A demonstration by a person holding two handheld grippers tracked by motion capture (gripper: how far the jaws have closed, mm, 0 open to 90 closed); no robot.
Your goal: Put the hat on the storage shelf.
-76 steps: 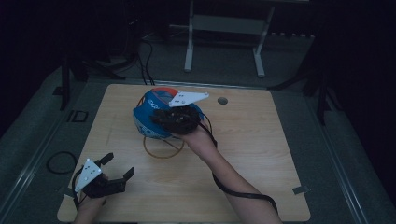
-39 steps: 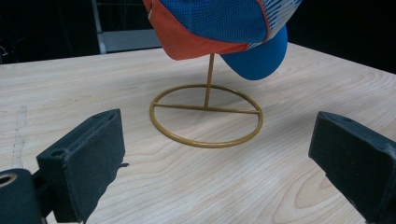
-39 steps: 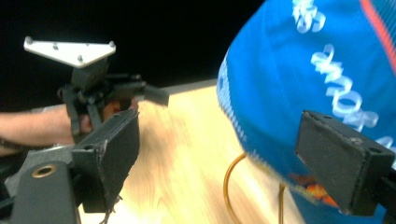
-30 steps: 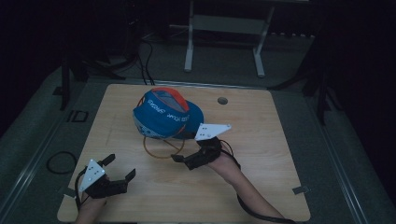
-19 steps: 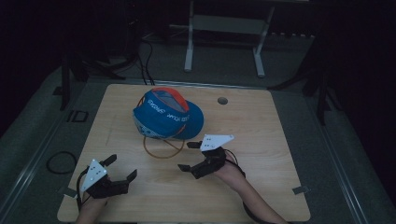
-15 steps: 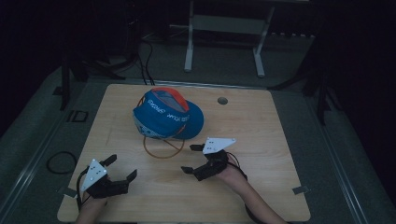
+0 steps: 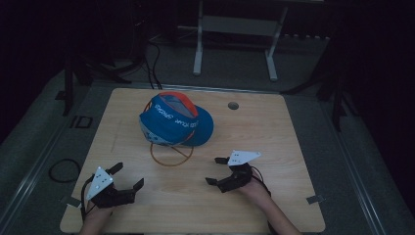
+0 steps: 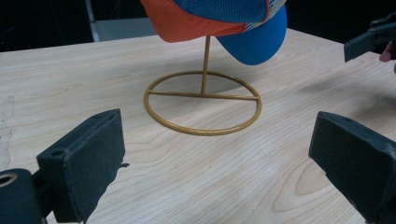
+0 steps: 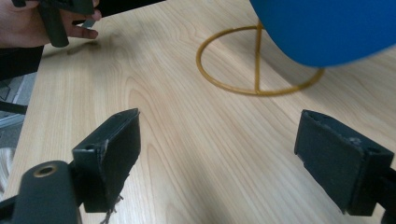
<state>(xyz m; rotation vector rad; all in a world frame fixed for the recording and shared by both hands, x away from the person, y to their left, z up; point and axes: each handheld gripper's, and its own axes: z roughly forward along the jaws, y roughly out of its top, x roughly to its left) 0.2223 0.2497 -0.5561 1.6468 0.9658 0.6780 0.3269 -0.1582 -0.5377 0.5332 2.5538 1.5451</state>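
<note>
Our cap sits on its stand, beyond both wide-open, empty jaws, on the wooden surface in a dark room.

Light wooden table, pale grain running lengthwise, small round grommet hole near the far edge. Directly on the top: gold wire stand, ring base flat on the wood, near the middle, toward the left.

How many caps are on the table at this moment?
1. The blue and orange cap sits on a gold wire stand near the middle of the table, beyond both claws. No other cap is visible.
</note>
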